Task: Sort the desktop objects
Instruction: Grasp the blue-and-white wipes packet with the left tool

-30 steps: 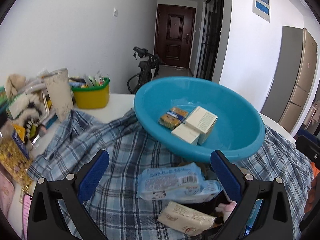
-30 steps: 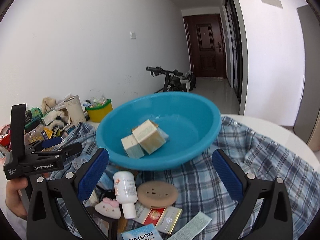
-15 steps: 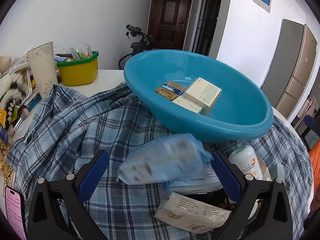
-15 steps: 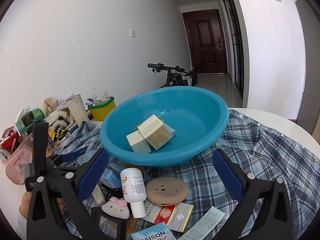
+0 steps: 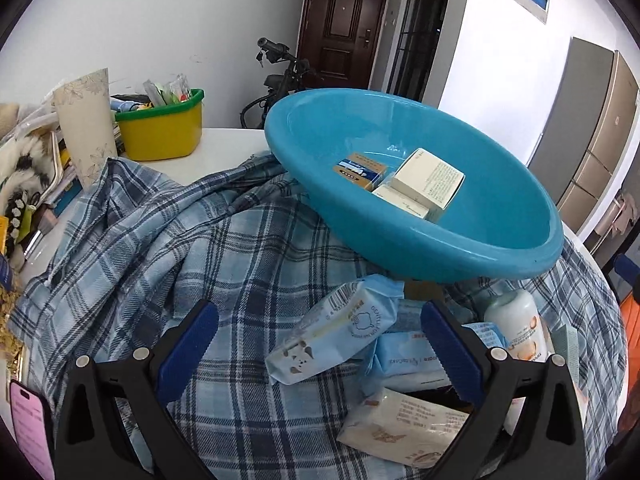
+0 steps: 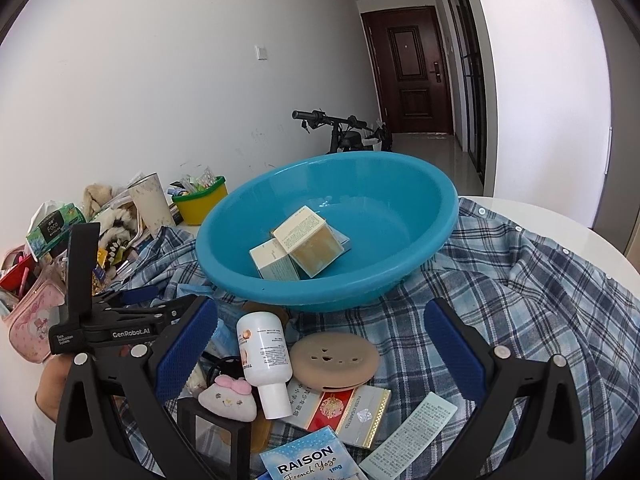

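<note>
So this sort is maybe a quarter done, going by what's in the blue basin (image 6: 328,232) vs what isn't. The basin sits tilted on the plaid shirt (image 5: 192,248) spread over the table, and it's got a few small boxes (image 6: 296,248) in it, the cream ones leaning on each other. Everything else is still loose on the shirt at the near edge of the table: a blue tissue pack (image 5: 336,340) propped up against more packs just below the basin's rim, a white lotion bottle (image 6: 264,352) lying on its side, a tan round disc (image 6: 334,360) next to it, a red-and-gold cigarette box (image 6: 340,412), a RAISON pack (image 6: 308,460) and a little plush thing (image 6: 228,396). Left gripper (image 5: 316,344) has its jaws spread wide with the tissue pack sitting between them, not pinched as far as I can tell. Right gripper (image 6: 320,344) is also wide apart, holding nothing, hovering over the bottle and disc. My guess is the tissue pack goes in next, and there's plenty left after that.
</note>
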The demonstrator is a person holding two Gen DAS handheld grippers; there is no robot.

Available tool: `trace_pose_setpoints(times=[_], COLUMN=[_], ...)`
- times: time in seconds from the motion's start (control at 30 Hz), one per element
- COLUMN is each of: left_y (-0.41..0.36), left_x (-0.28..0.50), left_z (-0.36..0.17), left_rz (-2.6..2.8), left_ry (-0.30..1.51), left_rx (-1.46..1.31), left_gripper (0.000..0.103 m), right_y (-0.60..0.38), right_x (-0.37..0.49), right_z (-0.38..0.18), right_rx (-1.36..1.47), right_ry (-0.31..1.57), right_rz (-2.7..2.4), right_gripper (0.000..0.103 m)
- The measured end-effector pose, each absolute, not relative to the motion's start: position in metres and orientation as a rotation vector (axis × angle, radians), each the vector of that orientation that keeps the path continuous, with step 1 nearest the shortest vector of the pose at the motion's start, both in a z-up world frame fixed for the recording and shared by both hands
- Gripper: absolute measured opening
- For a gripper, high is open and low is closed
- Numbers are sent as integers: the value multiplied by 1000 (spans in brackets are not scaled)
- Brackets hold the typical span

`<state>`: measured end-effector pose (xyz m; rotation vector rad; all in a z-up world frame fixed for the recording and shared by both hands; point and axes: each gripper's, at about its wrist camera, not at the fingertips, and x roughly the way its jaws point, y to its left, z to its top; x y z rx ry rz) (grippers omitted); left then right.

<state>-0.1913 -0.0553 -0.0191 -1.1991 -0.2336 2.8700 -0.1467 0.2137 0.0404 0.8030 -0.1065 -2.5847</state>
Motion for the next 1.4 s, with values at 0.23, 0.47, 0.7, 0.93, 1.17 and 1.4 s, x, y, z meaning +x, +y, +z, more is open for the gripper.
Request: trace_pose_setpoints(times=[0.23, 0.47, 0.7, 0.93, 1.17, 1.4], left_y=[-61, -57, -54, -54, -53, -60], left_x=[-207, -205, -190, -178, -169, -163], left_z=[-32, -32, -18, -4, 1, 3], left_rz=[2784, 2735, 2773, 2784, 2786, 2781], left_ry=[-371, -371, -294, -295, -293, -312], left_rx=[-1198, -1174, -1116, -1055, -1021, -1002], left_gripper=[79, 32, 31, 31, 31, 31], right_y=[210, 213, 209, 217, 197, 165], right_x=[-142, -141, -140, -137, -139, -149], right_z=[42, 41, 37, 32, 22, 7], right_rx=[798, 804, 820, 854, 885, 941], right_ry=[-69, -76, -67, -68, -26, 37], right_rz=[-2589, -2605, -2599, -2612, -2554, -2482], right_gripper=[103, 103, 103, 103, 103, 103])
